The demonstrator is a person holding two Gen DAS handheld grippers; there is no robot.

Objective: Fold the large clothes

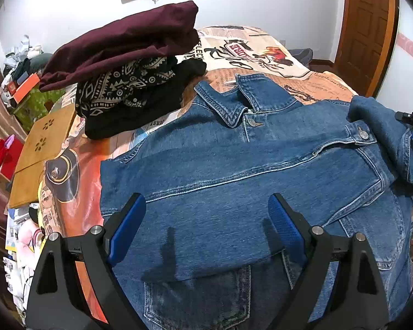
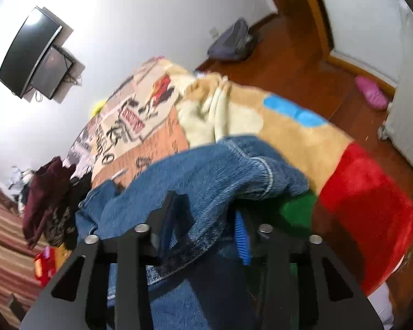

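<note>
A blue denim jacket [image 1: 234, 170] lies flat on the bed, collar toward the far side, its left sleeve folded across the front. My left gripper [image 1: 206, 214] hovers open just above the folded sleeve, holding nothing. The jacket's right sleeve [image 1: 385, 134] is lifted and bunched at the right edge. In the right wrist view that sleeve [image 2: 206, 176] is draped between the fingers of my right gripper [image 2: 203, 220], which is shut on it and holds it above the bed.
A stack of folded clothes [image 1: 129, 63], maroon on top, sits on the bed at the back left. A wooden board [image 1: 41, 148] lies beside the bed. A plush blanket [image 2: 303, 137] covers the bed's right side. A backpack [image 2: 231, 41] lies on the floor.
</note>
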